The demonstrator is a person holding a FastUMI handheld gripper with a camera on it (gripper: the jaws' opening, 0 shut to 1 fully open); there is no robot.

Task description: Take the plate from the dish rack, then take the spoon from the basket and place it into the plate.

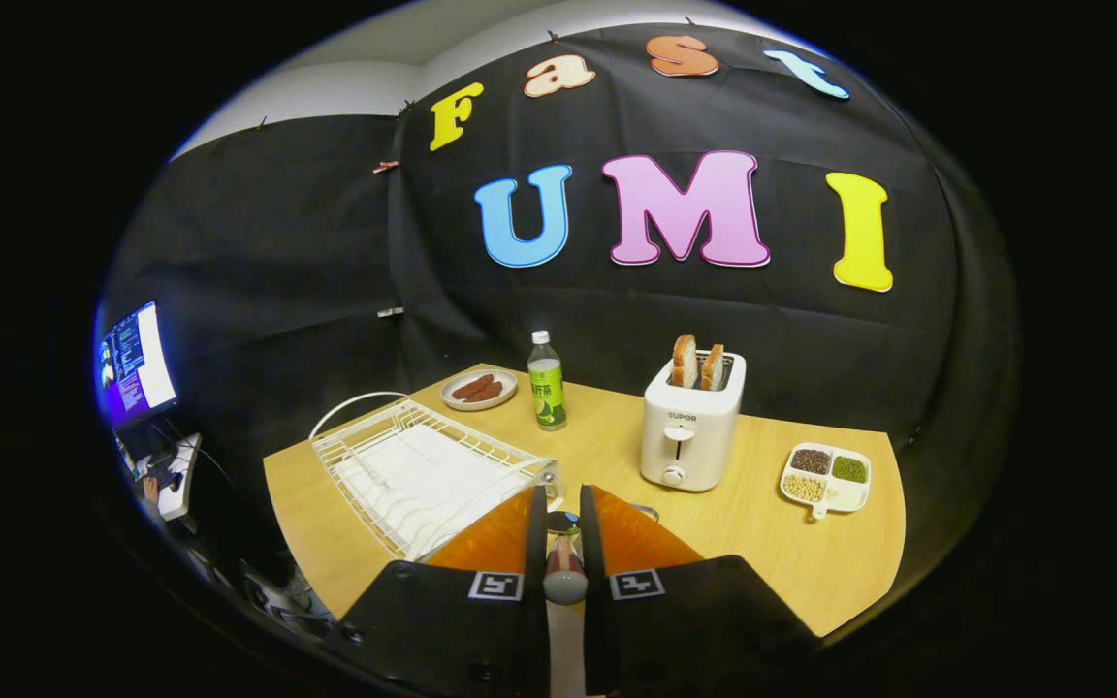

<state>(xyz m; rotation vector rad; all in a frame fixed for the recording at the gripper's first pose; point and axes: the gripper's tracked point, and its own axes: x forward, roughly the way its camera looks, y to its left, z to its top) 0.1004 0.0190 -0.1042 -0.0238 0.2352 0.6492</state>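
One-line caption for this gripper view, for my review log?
Gripper shut on spoon, held above the wooden table beside the white dish rack, toaster beyond.

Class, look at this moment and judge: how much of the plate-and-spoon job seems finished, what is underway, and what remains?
Done, apparently: the white dish rack holds no plate, so it looks already taken out, though where it sits is hidden. In hand: the tool has its fingers closed on a spoon, handle end towards the camera. Left: setting the spoon into the plate. The toaster and bottle stand beyond.
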